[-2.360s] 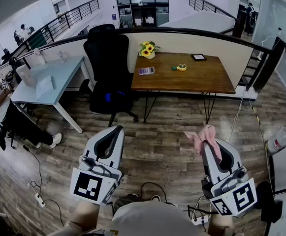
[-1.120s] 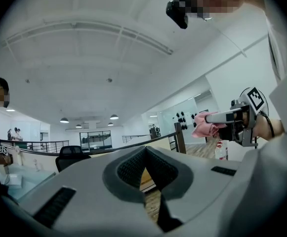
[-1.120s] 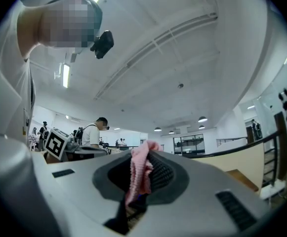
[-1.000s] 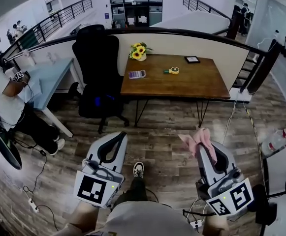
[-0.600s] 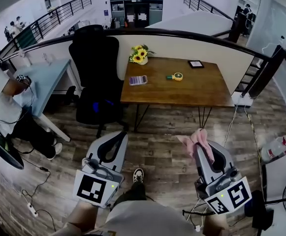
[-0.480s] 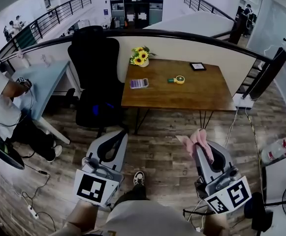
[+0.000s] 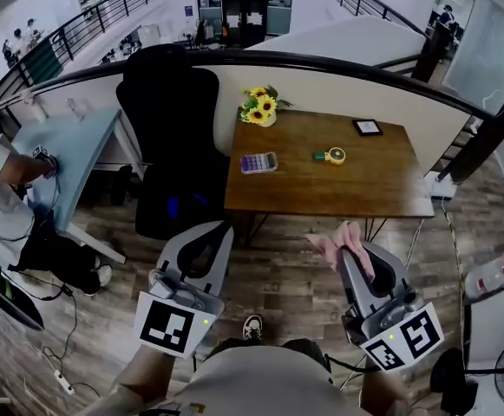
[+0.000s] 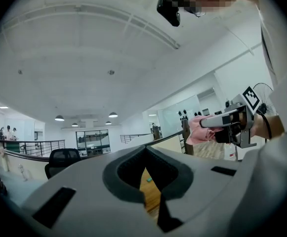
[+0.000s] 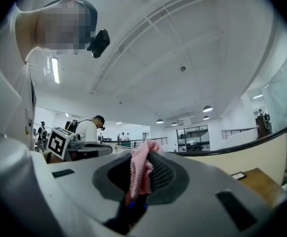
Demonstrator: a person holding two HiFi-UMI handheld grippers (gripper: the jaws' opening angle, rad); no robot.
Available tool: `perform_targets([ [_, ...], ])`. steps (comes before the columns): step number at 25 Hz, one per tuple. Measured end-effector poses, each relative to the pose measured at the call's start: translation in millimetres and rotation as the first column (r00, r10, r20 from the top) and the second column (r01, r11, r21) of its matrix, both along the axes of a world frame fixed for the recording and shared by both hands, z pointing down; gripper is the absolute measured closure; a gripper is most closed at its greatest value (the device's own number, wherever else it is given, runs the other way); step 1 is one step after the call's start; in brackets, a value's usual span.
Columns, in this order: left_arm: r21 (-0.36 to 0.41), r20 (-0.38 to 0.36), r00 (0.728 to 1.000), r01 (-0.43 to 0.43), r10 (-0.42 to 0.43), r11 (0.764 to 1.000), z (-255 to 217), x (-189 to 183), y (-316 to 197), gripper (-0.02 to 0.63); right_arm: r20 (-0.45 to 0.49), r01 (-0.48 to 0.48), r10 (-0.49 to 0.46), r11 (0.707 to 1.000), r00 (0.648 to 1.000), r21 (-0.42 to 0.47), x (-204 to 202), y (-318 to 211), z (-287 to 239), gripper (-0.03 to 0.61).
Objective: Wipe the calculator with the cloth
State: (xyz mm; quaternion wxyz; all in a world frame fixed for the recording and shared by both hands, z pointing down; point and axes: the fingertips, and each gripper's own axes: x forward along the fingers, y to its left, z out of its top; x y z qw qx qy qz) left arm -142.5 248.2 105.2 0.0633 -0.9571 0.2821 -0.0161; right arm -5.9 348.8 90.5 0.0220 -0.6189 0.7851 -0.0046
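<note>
One calculator lies flat on the wooden tabletop, near its left edge and just in front of the sunflowers. Step closer first, then lay the cloth flat across the keys and press lightly, so the calculator does not slide. Your right gripper is clamped on that pink cloth, well short of the calculator and to its right. Your left gripper is closed on nothing and could steady the case.
</note>
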Motion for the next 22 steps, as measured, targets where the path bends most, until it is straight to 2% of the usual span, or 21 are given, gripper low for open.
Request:
perform_targets([
  [8,-0.039,-0.008,1.000,0.018,-0.018,0.999,17.4,5.5,-53.5,0.609,0.001,0.021,-0.021,0.999,1.000,-0.033,10.4,-61.4,13.8,0.529],
  [17,-0.045,0.016,0.998,0.064,-0.063,0.997,27.5,51.2,-127.2,0.609,0.043,0.039,-0.037,0.999,0.998,-0.035,72.5,-148.6,25.1,0.528],
  [22,-0.053,0.033,0.991,0.133,-0.131,0.990,30.6,77.2,-176.7,0.609,0.053,0.108,-0.105,0.993,0.993,-0.053,102.8,-211.4,31.8,0.528],
])
